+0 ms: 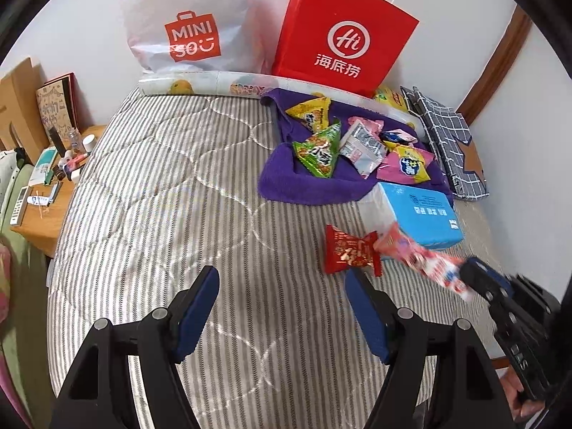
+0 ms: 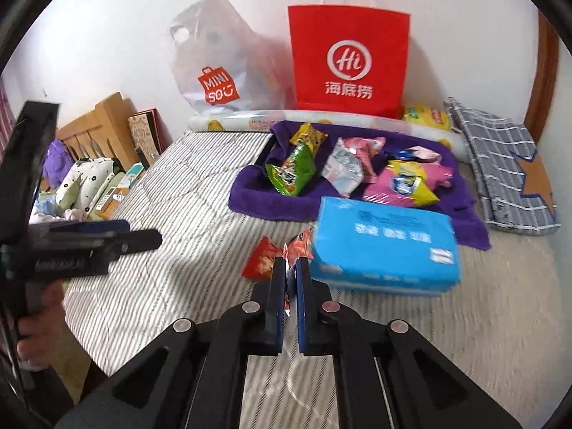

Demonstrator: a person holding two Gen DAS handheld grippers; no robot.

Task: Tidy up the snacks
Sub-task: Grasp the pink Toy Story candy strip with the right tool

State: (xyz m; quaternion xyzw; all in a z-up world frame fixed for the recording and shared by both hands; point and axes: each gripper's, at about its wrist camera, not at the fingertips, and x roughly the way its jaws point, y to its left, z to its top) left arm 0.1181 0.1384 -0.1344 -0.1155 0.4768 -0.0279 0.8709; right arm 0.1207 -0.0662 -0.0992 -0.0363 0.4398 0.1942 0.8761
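My right gripper [image 2: 290, 264] is shut on one end of a red, white and pink snack packet [image 2: 297, 245], lifted just off the striped bed. In the left wrist view the same packet [image 1: 422, 261] sticks out from the right gripper [image 1: 472, 273], blurred by motion. A red packet [image 1: 348, 254] [image 2: 262, 259] lies on the bed beside it. My left gripper [image 1: 282, 286] hovers open over bare quilt, nothing between its fingers; it also shows at the left [image 2: 143, 234]. Several snack packets, one of them green [image 1: 318, 150] [image 2: 291, 173], lie on a purple towel [image 1: 286, 186] [image 2: 257, 200].
A blue box [image 1: 422, 211] [image 2: 382, 246] sits at the towel's near edge. A red paper bag [image 1: 343, 32] [image 2: 348, 57] and a white plastic bag [image 1: 189, 25] [image 2: 218, 71] lean on the wall. A checked cloth [image 1: 450, 143] lies right; a cluttered bedside table [image 1: 39, 221] stands left.
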